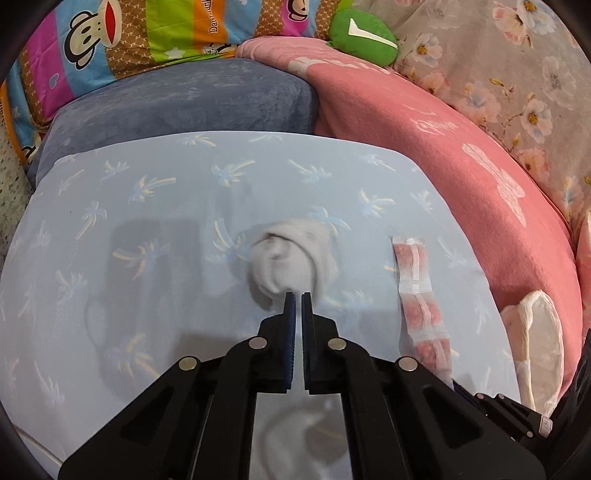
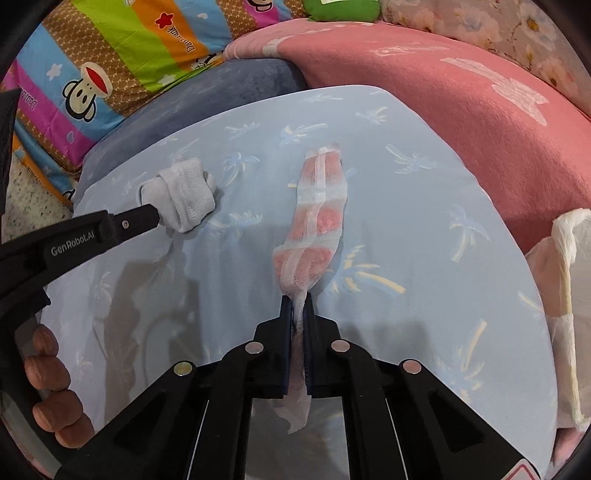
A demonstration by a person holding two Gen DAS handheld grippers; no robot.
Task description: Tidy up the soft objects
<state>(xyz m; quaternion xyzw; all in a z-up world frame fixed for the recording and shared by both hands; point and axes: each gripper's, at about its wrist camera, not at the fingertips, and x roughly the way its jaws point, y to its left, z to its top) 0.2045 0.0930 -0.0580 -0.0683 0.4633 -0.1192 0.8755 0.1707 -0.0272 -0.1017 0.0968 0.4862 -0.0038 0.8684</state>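
A rolled grey sock (image 1: 291, 258) (image 2: 184, 199) lies on the pale blue palm-print pillow (image 1: 147, 221) (image 2: 424, 229). My left gripper (image 1: 298, 295) (image 2: 157, 218) has its jaws nearly together, pinching the sock's near edge. To the sock's right lies a long pink and white mesh strip (image 1: 421, 295) (image 2: 317, 221), running lengthwise on the pillow. My right gripper (image 2: 298, 297) is shut on the strip's near end, and the strip's tail hangs out behind the jaws. Part of the right gripper's body shows at the left wrist view's lower right.
A grey-blue cushion (image 1: 184, 99) sits behind the pillow. A pink blanket (image 1: 443, 147) (image 2: 443, 81) wraps the right side. White padded items (image 1: 543, 350) (image 2: 569, 295) lie at the right edge. A monkey-print quilt (image 1: 110, 37), a green plush (image 1: 362, 33) and a hand (image 2: 48, 387) are also in view.
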